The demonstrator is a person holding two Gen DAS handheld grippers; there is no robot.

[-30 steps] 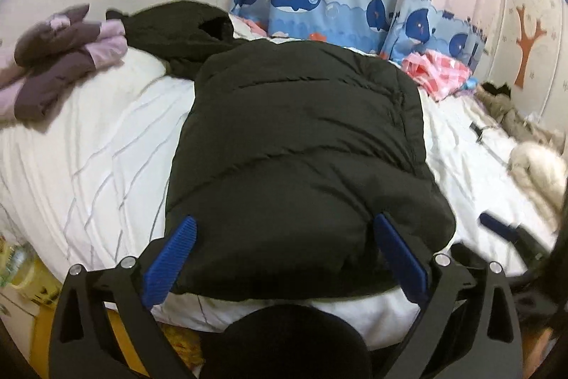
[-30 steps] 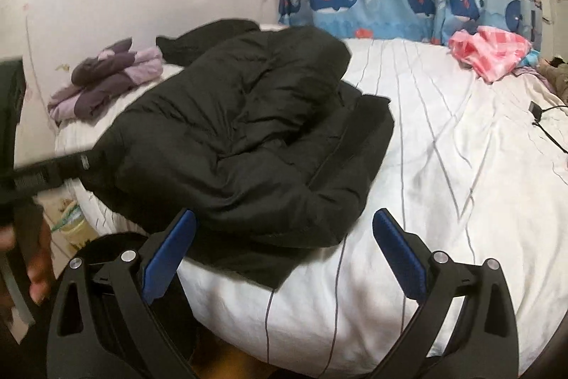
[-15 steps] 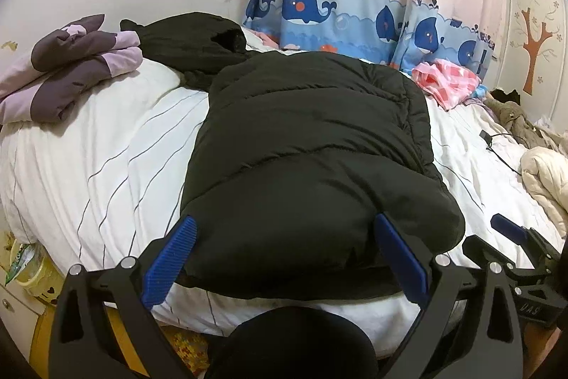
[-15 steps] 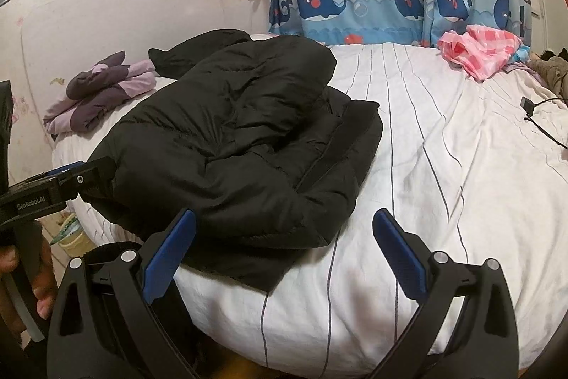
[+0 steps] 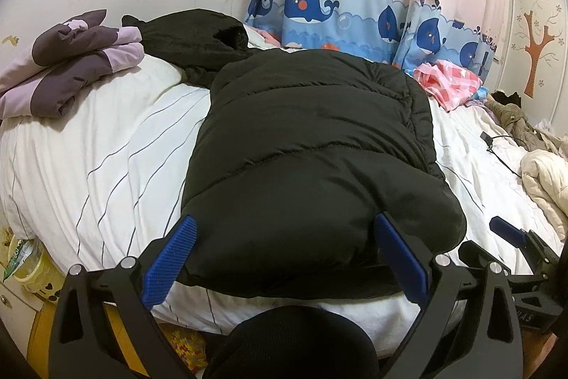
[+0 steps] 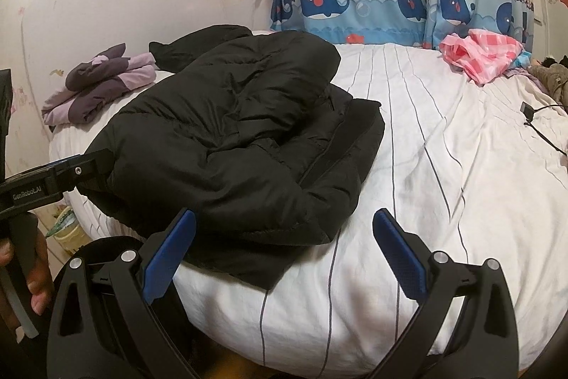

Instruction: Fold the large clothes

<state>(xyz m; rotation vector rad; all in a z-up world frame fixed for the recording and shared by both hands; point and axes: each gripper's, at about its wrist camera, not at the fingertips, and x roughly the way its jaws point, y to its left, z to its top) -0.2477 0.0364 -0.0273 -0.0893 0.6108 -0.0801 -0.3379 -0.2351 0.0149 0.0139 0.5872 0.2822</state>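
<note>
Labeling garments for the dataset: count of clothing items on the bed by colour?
Black: 2, the folded puffer jacket and a second black garment behind it.
Purple and lilac: 1, a folded garment.
Pink checked: 1, a crumpled piece by the curtain.
Cream: 1, a fluffy piece at the edge.
Total: 5. More clothes at the far edge are too unclear to count.

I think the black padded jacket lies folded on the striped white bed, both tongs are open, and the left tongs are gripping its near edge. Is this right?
Not quite. The left tongs grip nothing: in the left wrist view the open fingers only frame the black padded jacket without closing on it. The rest holds: it lies folded on the striped white bed, and the right tongs are open too.
</note>
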